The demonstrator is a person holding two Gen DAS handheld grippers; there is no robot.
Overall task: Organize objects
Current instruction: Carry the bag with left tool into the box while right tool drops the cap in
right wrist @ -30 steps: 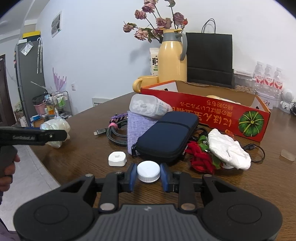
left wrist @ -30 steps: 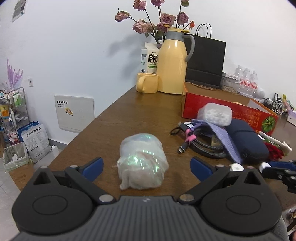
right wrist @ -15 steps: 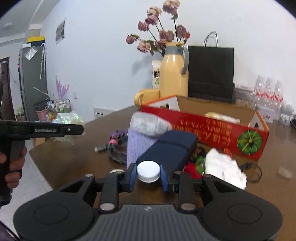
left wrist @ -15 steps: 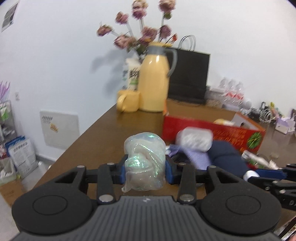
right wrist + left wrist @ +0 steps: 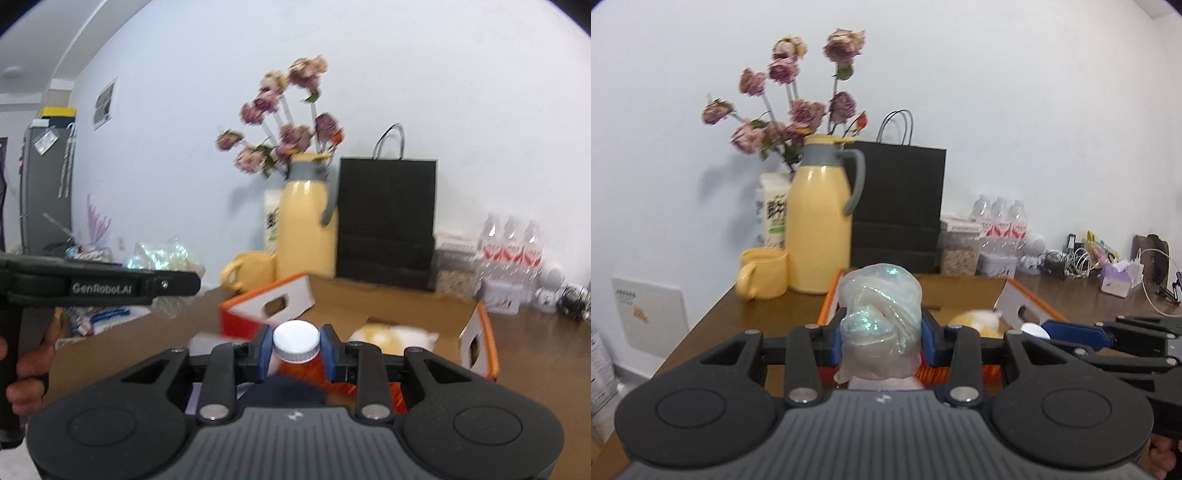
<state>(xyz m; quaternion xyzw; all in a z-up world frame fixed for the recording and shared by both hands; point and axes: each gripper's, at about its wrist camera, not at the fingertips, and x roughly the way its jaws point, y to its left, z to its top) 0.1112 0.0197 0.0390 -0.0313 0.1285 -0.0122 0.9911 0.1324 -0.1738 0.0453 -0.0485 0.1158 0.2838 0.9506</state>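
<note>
My left gripper [image 5: 881,338] is shut on a crumpled iridescent plastic bag [image 5: 880,317], held in the air in front of the open red cardboard box [image 5: 829,306]. My right gripper [image 5: 296,350] is shut on a white-capped bottle [image 5: 296,341], of which mostly the cap shows, raised before the same box [image 5: 476,334]. In the right wrist view the left gripper [image 5: 184,282] comes in from the left with the bag [image 5: 166,254] above its jaws. In the left wrist view the right gripper [image 5: 1052,330] reaches in from the right. Yellowish and white items [image 5: 391,338] lie inside the box.
Behind the box stand a yellow thermos jug [image 5: 820,218], a yellow mug [image 5: 762,273], a milk carton with dried roses [image 5: 772,210] and a black paper bag [image 5: 897,206]. Water bottles [image 5: 1001,221] and cables [image 5: 1067,254] line the back right. A dark pouch [image 5: 284,391] lies under the right gripper.
The left gripper went from open around the bag to shut on it and lifted it off the table. Both grippers rose and moved toward the box, the right keeping its hold on the bottle.
</note>
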